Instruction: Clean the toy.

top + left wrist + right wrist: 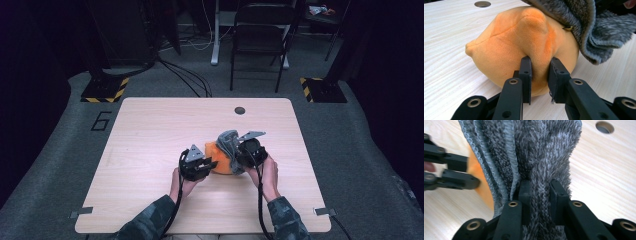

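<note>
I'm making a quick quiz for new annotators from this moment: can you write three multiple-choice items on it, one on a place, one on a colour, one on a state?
1. Where does the grey fuzzy cloth lie?
A. Draped over the orange plush toy
B. Flat at the table's far edge
C. On the floor

2. What colour is the plush toy?
A. Green
B. Orange
C. White

3. How does the left tool stand?
A. Wide open above the table
B. Shut on the cloth
C. Shut on a fold of the plush toy

Key: 1 A, the left gripper view shows the cloth hanging over the toy's top. 2 B, its fabric is plainly orange. 3 C, its jaws pinch orange plush between them, while the right tool clamps the cloth.
</note>
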Motion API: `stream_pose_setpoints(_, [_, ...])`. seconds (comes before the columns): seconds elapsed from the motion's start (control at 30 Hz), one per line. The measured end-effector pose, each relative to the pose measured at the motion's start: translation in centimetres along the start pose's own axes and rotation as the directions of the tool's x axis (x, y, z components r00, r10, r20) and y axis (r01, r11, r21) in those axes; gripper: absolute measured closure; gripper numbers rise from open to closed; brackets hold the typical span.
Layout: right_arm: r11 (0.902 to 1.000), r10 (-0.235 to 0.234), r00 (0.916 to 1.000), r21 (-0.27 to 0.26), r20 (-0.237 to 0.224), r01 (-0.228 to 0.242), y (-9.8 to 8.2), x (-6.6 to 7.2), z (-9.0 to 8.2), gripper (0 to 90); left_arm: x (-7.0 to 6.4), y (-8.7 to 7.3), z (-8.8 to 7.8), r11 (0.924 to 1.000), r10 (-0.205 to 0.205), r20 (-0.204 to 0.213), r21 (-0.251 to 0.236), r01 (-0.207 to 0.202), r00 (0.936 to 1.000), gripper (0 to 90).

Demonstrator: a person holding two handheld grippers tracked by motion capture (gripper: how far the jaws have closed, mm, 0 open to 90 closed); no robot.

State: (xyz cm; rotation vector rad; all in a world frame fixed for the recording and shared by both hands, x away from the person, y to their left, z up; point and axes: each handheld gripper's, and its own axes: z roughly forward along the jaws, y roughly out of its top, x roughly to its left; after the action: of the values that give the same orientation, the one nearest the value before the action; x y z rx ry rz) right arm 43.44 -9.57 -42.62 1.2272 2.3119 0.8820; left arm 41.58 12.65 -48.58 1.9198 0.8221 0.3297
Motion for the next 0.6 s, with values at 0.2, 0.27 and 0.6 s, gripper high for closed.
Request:
stream_pose_setpoints(0.2, [0.9985, 0.041, 0.9989, 0.036, 0.023, -0.042, -1.0, -1.7, 0.6, 74.3, 0.0, 0.1, 0.1, 1.0000, 0.003, 0.001, -0.004, -0.003, 1.0000, 74.2])
stream_pose_setpoints(0.27, [0.9963, 0.069, 0.9974, 0.049, 0.019, -0.070, -1.3, -2.3, 1.0, 74.3, 0.1, 0.0, 0.1, 1.0000, 0.001, 0.006, -0.001, -0.001, 1.0000, 74.1])
stream_pose_setpoints(0.6, [0.9867, 0.113, 0.9919, 0.111, 0.057, -0.119, -3.2, -3.8, 3.0, 74.4, 0.1, 0.1, 0.1, 1.0000, 0.006, 0.005, -0.003, -0.006, 1.0000, 74.0])
